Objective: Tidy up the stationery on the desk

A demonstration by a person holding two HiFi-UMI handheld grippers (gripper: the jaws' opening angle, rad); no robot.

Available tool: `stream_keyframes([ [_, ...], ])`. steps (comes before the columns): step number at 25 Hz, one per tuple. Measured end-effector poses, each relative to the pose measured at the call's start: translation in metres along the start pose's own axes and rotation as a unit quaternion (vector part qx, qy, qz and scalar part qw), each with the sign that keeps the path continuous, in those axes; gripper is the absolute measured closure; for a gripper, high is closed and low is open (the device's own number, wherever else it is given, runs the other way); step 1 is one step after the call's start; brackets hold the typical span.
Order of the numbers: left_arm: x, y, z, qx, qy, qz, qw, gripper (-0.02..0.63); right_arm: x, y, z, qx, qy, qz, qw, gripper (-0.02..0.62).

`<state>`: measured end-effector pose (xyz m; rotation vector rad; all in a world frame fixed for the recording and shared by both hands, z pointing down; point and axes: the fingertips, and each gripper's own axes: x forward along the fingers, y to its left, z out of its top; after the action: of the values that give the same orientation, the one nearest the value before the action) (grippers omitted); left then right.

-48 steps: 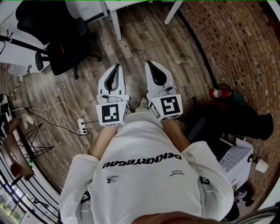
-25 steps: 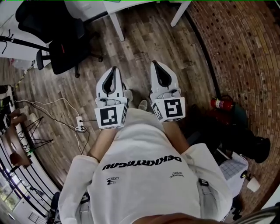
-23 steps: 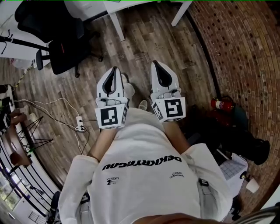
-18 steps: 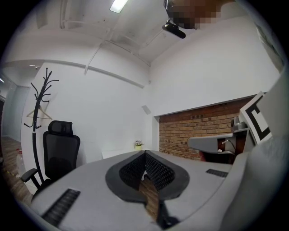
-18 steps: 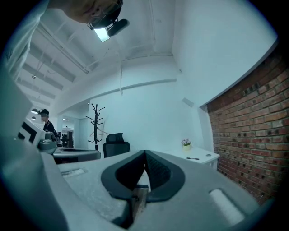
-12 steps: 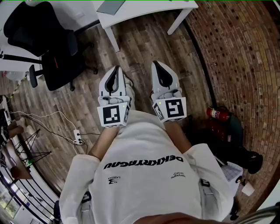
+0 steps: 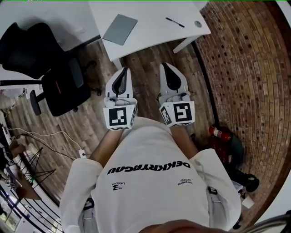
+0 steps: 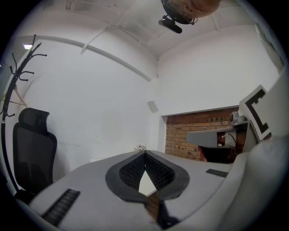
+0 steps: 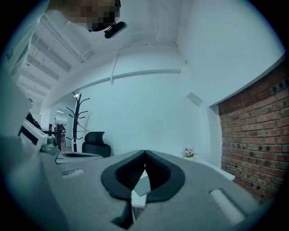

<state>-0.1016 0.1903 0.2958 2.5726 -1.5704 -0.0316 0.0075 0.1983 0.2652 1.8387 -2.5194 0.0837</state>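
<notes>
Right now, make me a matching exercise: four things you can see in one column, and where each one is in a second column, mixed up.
Things:
1. grey notebook
2. black pen
3. black office chair
4. red fire extinguisher

Places:
A. low beside the brick wall
B. on the white desk, its left part
C. on the wooden floor, at the head view's left
D. on the desk, its right part

Pairs: 1-B, 2-D, 3-C, 4-A
</notes>
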Motion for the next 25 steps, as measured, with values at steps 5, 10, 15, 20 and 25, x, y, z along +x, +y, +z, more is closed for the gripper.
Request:
stream_keyframes([
  [5,0.060,0.042,0.002,-0.009,0.022,-0.014,0.9996,0.607,0.076,-0.008,0.002,0.007,0.017,-0.004,1.000,0.600],
  [10,0.105,0.069,-0.007,-0.016,0.047,-0.031,0.9983,0.607,0.129,-0.016,-0.007,0.020,0.031,-0.003,0.999,0.596],
  [15,0.128,0.082,-0.016,-0.011,0.071,-0.030,0.9970,0.607,0.158,-0.022,-0.009,0.023,0.038,0.006,0.999,0.596],
  [20,0.152,0.098,-0.017,-0.006,0.076,0.006,0.9971,0.607,0.186,-0.036,-0.014,0.029,0.042,0.025,0.998,0.595],
  [25,0.177,0.111,-0.026,-0.004,0.083,0.055,0.9951,0.607,0.217,-0.055,-0.027,0.030,0.057,0.061,0.996,0.595],
])
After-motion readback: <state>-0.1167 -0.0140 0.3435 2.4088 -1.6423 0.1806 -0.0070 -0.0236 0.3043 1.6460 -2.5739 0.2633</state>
